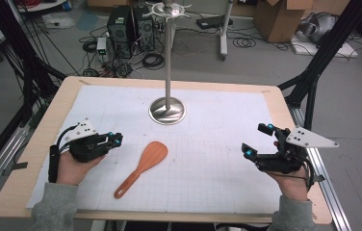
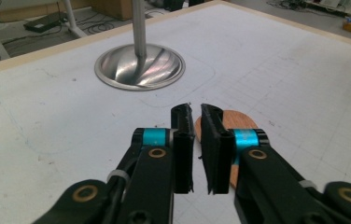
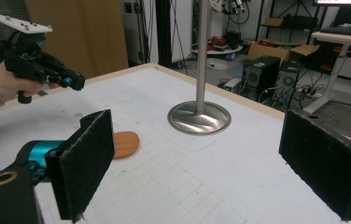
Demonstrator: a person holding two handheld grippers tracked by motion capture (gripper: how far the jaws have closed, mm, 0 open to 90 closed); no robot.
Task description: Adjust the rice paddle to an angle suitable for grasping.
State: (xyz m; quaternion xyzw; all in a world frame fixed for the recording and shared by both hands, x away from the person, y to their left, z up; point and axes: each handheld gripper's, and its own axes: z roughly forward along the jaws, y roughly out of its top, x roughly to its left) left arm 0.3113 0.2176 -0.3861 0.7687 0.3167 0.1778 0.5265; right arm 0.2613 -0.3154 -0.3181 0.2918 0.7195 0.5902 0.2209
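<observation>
A wooden spatula [image 1: 142, 167] lies flat on the white mat, blade toward the metal stand and handle toward the front edge. My left gripper [image 1: 117, 139] hovers just left of the blade, its jaws nearly together with a thin gap and nothing between them. In the left gripper view the spatula blade [image 2: 239, 122] peeks out behind the shut gripper [image 2: 196, 114]. My right gripper [image 1: 257, 140] is held at the right side of the table, jaws wide apart and empty. Its own view shows the wide-open gripper [image 3: 211, 158], the spatula blade [image 3: 126, 142] and the left gripper [image 3: 73, 82] farther off.
A metal stand with a round base [image 1: 167, 111] and tall pole [image 1: 168, 53] rises at the back centre of the mat; its base [image 2: 139, 66] lies ahead of the left gripper. Computers, cables and boxes sit on the floor beyond the table [image 1: 58, 101].
</observation>
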